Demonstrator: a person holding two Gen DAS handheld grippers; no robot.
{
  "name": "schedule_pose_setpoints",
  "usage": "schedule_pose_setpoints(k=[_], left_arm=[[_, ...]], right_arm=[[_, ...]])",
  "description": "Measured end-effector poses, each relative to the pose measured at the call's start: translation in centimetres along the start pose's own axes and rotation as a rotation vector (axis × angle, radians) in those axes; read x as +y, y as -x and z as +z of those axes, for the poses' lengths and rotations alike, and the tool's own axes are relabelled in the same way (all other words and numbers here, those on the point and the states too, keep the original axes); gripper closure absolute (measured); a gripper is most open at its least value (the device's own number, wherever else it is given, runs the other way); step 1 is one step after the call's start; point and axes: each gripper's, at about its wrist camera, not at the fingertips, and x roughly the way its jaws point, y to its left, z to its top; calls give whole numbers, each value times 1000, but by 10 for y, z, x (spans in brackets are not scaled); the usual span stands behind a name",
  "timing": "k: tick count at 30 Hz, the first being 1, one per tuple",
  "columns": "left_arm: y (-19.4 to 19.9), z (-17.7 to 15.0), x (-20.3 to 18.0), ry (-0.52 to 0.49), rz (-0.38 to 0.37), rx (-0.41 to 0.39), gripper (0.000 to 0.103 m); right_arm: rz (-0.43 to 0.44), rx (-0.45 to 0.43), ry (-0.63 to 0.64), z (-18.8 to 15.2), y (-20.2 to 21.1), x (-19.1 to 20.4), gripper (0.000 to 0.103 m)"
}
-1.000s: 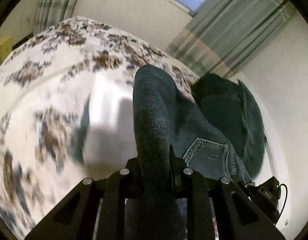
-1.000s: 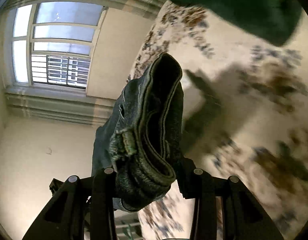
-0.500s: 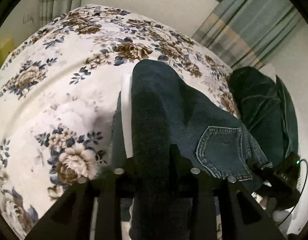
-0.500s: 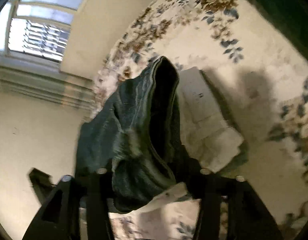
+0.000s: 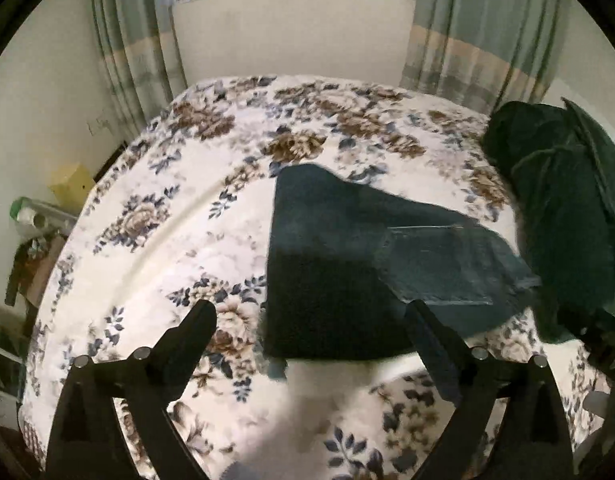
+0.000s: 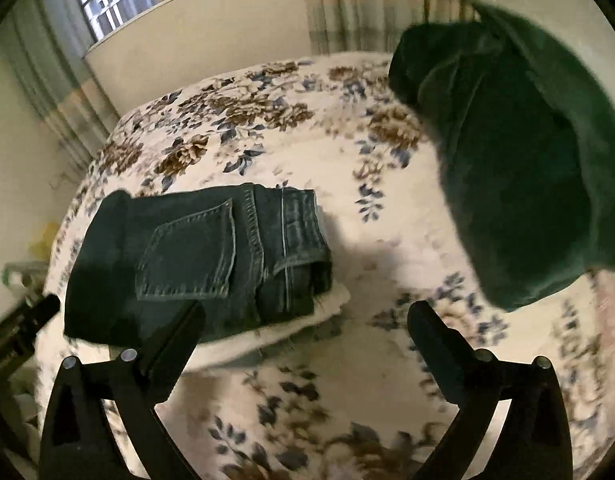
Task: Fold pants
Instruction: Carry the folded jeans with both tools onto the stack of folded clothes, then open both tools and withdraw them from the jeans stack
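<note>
The dark blue jeans (image 5: 347, 264) lie folded on the floral bedspread (image 5: 187, 216), back pocket up, on top of a white folded cloth. In the right wrist view the jeans (image 6: 203, 256) sit at the left with the waistband to the right. My left gripper (image 5: 313, 336) is open and empty, just short of the jeans' near edge. My right gripper (image 6: 307, 332) is open and empty, just right of the jeans, above the white cloth (image 6: 283, 328).
A dark green garment pile (image 5: 559, 216) lies at the bed's right side, also in the right wrist view (image 6: 519, 152). Curtains and a window wall stand beyond the bed. A yellow box (image 5: 71, 184) and clutter sit off the left edge.
Both grippers let go of the jeans, opened and pulled back. The jeans went from hanging in the jaws to lying folded on the bed.
</note>
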Motion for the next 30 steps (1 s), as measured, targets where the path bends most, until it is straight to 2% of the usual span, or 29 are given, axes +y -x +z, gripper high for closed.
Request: schedule_pose_setpoints(k=[8, 19, 26, 30], left_arm=[[107, -27, -26, -2, 0, -100, 7], [279, -79, -41, -1, 31, -231, 7], [364, -117, -48, 4, 58, -288, 7], [406, -137, -55, 13, 66, -319, 7]], right_arm=[[-12, -105, 63, -39, 131, 6, 0], [36, -256, 126, -97, 323, -9, 0], [66, -357, 152, -144, 440, -30, 0], [87, -398, 165, -168, 494, -44, 0]])
